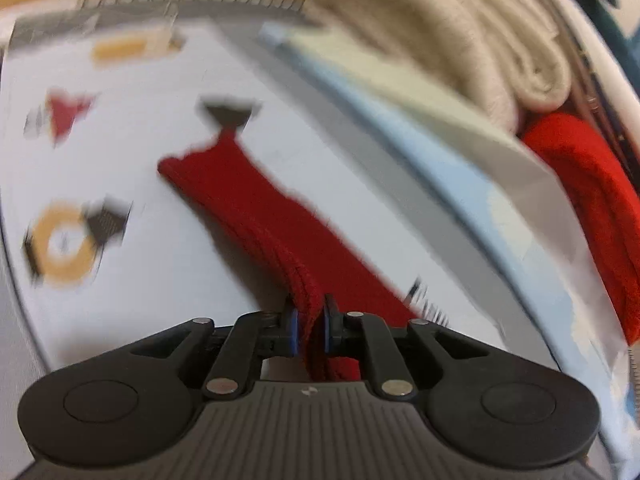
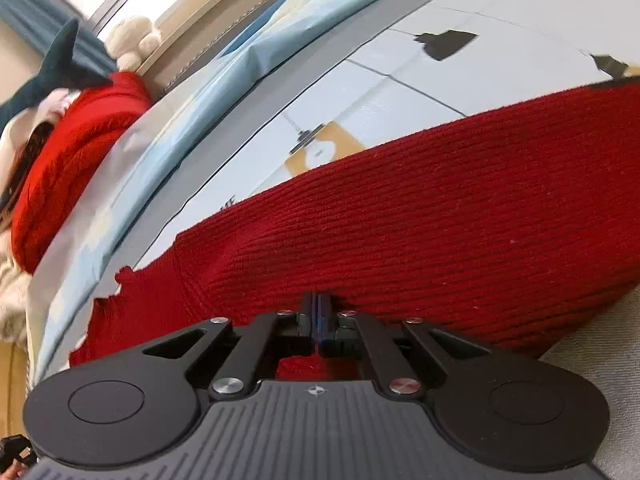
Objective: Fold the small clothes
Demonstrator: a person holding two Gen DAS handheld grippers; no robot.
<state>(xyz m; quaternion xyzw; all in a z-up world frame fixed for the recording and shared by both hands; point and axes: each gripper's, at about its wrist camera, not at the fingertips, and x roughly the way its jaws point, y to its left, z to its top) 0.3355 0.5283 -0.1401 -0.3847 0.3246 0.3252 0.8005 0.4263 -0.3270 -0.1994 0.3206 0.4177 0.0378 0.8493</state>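
Nearest the left wrist camera, the left claw is closed on a doubled fold of the dark red knit garment, and the cloth fills the narrow gap between its blue-edged pads. Beyond the pinch, the garment runs away as a long narrow band over the patterned sheet, its far end lying flat; the view is streaked with blur. Farther right, a rolled cream blanket and a brighter red knit sit piled beyond a pale blue cover.

Nearest the right wrist camera, the right claw is fully closed at the near edge of the same garment. A sliver of red shows under its fingers, so it probably pinches a thin single layer, though this cannot be confirmed. The ribbed body spreads broad across the sheet, with a scalloped hem at the left. Farther off lie the bright red knit and plush toys on a sill.

Judged from its drape, the knit is soft, light and stretchy. It offers no stiffness and will sag between two holds. It is best gripped at edges or corners, with layers gathered together and kept under light tension.
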